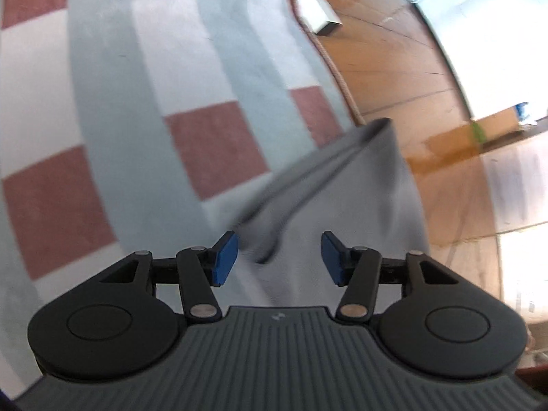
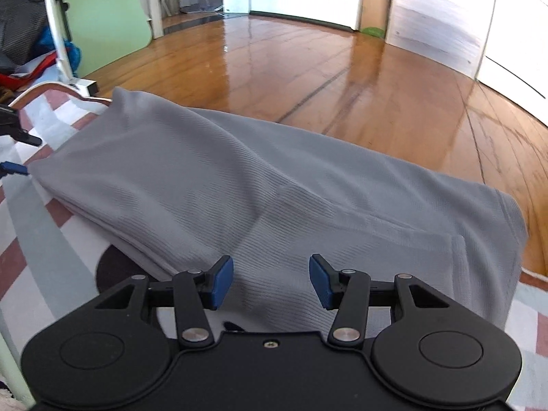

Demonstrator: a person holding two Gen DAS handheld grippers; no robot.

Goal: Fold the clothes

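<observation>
A folded grey ribbed garment (image 2: 260, 191) lies on a checked bedspread (image 2: 41, 239), its far edge over the side above the floor. My right gripper (image 2: 271, 281) is open just above the garment's near part, nothing between its blue pads. In the left wrist view the same grey garment (image 1: 342, 212) looks blurred, with a folded edge running away from my left gripper (image 1: 279, 257), which is open with cloth lying under the gap. The left gripper's fingertips (image 2: 13, 168) also show at the far left of the right wrist view, touching the garment's left corner.
The bedspread (image 1: 137, 102) has red, white and pale blue squares. A shiny wooden floor (image 2: 342, 68) lies beyond the bed. A white rail (image 2: 56, 20) and piled bags stand at the left. Cardboard boxes (image 1: 479, 133) sit by a bright doorway.
</observation>
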